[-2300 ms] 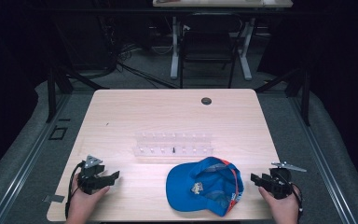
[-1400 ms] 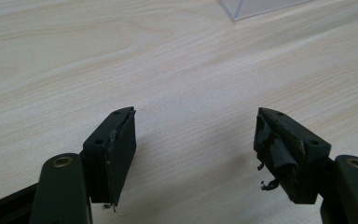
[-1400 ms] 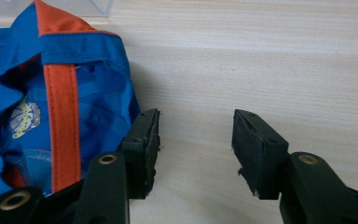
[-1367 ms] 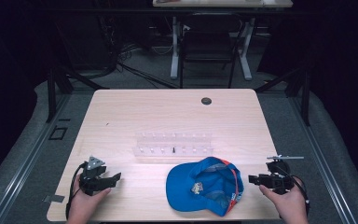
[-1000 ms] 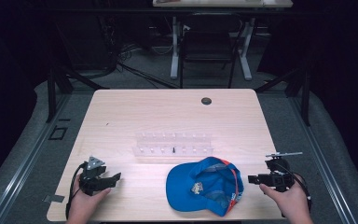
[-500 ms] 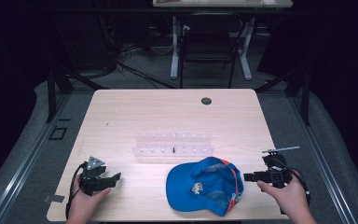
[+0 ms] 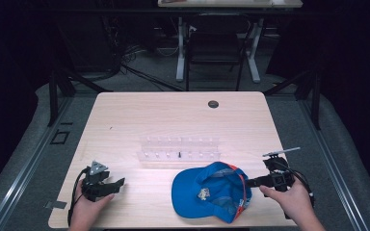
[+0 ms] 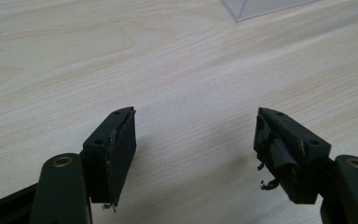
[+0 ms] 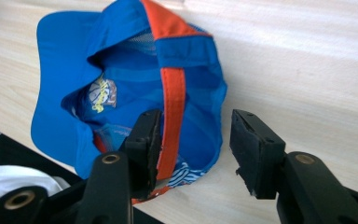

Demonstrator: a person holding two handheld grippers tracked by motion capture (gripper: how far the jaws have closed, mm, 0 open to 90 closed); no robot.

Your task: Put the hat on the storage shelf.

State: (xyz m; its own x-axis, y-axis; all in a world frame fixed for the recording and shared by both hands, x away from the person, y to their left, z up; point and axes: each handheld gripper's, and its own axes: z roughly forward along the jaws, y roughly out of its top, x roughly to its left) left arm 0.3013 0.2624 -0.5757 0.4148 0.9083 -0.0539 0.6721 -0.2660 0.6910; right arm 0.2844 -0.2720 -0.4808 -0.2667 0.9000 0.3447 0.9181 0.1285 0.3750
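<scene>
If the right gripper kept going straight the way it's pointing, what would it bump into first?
Most likely the blue cap. The right gripper points across the table at the cap's back edge, and in the right gripper view the cap's orange strap already sits between its open jaws, though whether they touch it is unclear.

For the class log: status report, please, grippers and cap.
Left gripper open, empty. Right gripper open at cap edge, jaws just closing. Clear rack behind, apart.
</scene>
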